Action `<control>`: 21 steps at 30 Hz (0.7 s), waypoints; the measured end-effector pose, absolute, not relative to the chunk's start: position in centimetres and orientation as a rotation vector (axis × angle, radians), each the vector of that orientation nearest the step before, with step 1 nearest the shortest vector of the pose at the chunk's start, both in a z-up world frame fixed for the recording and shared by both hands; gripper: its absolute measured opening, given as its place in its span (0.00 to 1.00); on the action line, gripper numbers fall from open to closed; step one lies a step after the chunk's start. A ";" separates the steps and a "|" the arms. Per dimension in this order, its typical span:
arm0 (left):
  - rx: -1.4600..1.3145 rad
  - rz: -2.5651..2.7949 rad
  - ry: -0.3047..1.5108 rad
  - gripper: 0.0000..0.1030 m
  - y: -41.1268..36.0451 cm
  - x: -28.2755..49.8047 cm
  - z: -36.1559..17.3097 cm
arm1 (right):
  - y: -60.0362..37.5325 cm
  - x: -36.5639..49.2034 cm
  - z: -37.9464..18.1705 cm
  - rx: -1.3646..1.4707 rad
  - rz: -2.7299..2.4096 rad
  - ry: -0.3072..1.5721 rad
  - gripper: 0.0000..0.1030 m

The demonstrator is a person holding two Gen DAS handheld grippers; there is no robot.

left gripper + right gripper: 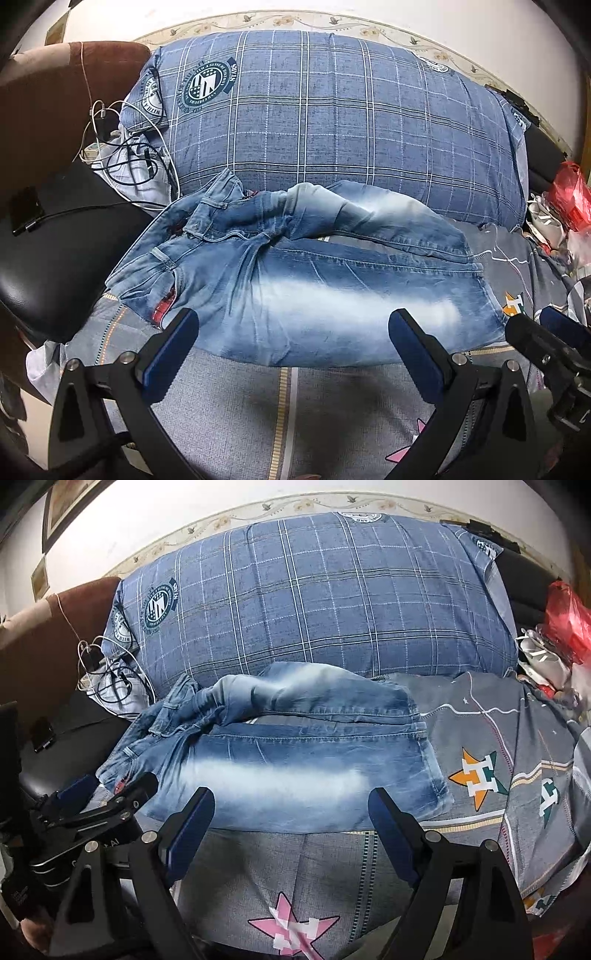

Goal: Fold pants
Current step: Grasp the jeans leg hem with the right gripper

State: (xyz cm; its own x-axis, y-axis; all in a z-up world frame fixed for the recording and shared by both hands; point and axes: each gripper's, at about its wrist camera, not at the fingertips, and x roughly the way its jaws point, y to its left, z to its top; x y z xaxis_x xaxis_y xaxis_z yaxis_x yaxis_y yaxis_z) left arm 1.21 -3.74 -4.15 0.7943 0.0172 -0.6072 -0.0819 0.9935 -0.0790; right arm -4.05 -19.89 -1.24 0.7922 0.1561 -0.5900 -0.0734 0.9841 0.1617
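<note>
Faded blue jeans [295, 280] lie folded on the grey bed sheet [236, 406], waistband to the left, folded leg ends to the right. They also show in the right wrist view [295, 768]. My left gripper [293, 325] is open and empty, just above the jeans' near edge. My right gripper [291, 803] is open and empty, over the same near edge further right. The right gripper shows at the lower right of the left view [546, 332]; the left gripper shows at the lower left of the right view [110, 786].
A large blue plaid pillow [332, 118] lies behind the jeans. Tangled cables [122, 151] and a black chair [55, 266] are at the left. A red plastic bag [569, 195] and clutter sit at the right. The sheet has star prints [476, 775].
</note>
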 end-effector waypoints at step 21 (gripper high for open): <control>-0.217 -0.088 0.756 1.00 -3.8 16.9 -3.1 | -34.6 19.0 -0.8 0.499 0.091 0.892 0.83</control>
State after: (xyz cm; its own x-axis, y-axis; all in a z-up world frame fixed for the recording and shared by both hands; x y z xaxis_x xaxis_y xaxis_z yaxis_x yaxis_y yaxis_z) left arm 16.88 -3.80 -3.09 0.7252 -0.1567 -0.6705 0.0009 0.9740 -0.2266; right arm 18.97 -34.62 -0.80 0.6319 0.2795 -0.7229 0.1278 0.8824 0.4528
